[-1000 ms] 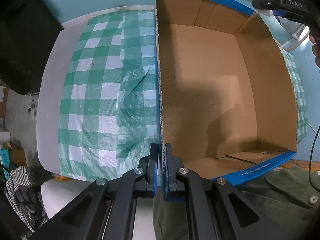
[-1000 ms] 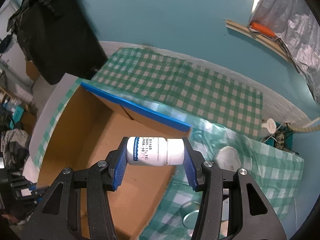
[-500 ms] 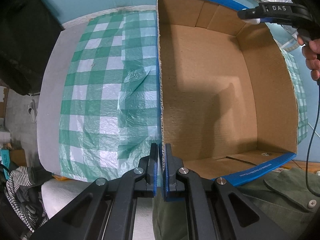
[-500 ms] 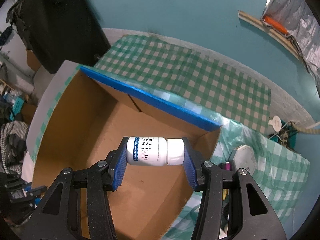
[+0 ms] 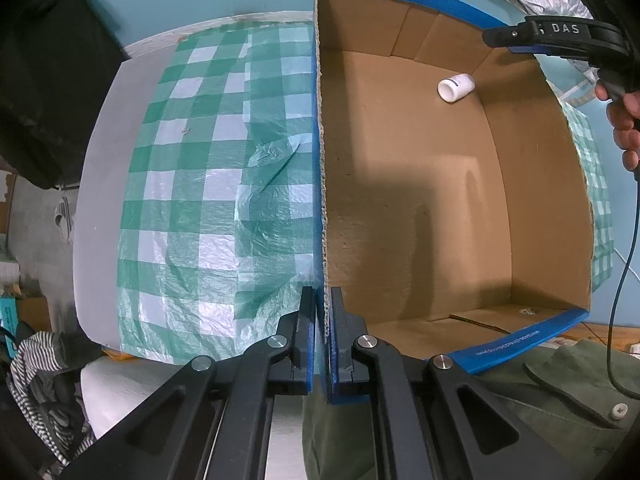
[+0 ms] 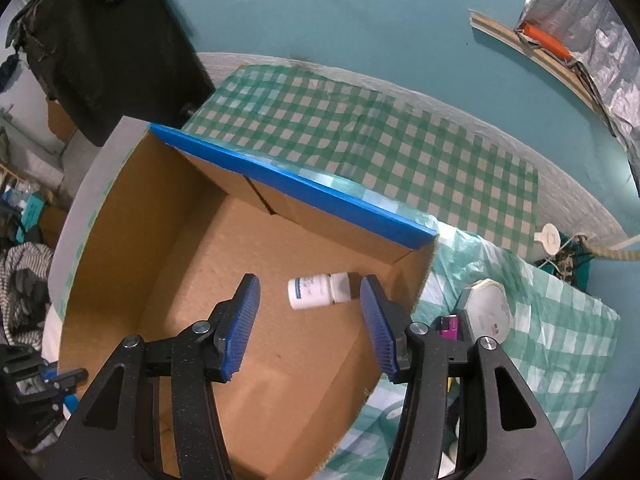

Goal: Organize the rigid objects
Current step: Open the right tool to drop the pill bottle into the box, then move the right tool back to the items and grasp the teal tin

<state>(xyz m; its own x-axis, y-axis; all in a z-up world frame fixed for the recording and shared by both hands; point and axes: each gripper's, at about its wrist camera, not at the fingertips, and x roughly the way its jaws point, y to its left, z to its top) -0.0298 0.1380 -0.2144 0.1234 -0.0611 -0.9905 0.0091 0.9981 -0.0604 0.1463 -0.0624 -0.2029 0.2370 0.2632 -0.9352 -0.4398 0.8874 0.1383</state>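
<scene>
Left wrist view: left claw (image 5: 323, 344) clenched on the near side wall of the cardboard box (image 5: 540, 208), one finger outside, one inside. Box open-topped, blue tape along its rims, standing on a green-checked cloth (image 5: 200, 200) that covers the desk (image 5: 100, 152). White bottle (image 5: 456, 87) lying on its side on the box floor, in the far corner, close to the far wall. Right claw (image 5: 552, 38) above that same corner of the box, seen side-on, a hand (image 5: 624, 128) behind it. Green garment (image 5: 560, 392) below the box's near edge.

Right wrist view: right claw (image 6: 310, 322) released, jaws just opened wider, pads clear of the bottle. White bottle (image 6: 319, 290) on its side on the box (image 6: 180, 240) floor between and beyond the blue pads (image 6: 240, 328), cap toward the right wall. Outside the box's right wall, on the cloth (image 6: 360, 140), a round white lidded container (image 6: 486, 314) and a small purple item (image 6: 450, 326) beside it.
</scene>
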